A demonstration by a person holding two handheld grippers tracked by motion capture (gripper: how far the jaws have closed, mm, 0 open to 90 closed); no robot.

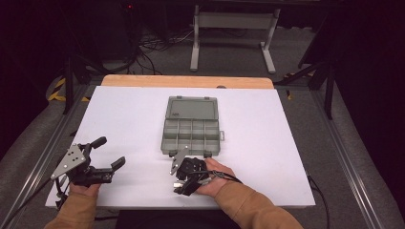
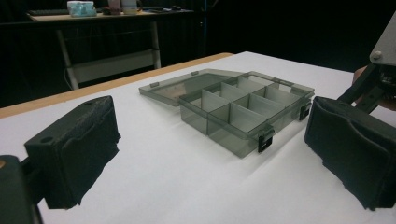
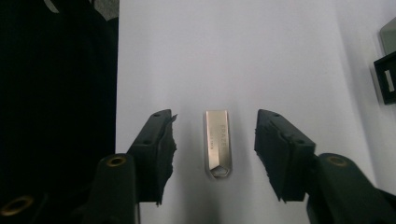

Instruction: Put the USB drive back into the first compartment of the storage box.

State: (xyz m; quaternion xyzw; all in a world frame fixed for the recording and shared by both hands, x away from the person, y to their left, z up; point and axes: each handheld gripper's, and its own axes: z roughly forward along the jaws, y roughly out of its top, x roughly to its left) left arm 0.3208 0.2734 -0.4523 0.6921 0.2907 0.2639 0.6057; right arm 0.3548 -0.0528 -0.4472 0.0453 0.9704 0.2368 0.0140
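While poised over the flat metal stick (image 3: 218, 143), right gripper (image 3: 214, 154) jaws wide, one on each side of it, not touching, just near the box (image 1: 191, 126) front latches on the white table (image 1: 267, 157). Left gripper (image 1: 108, 152) also wide, empty, left of the box. Likely risk: thin stick slipping or skidding if pinched high. Faint engraving on stick, unreadable.
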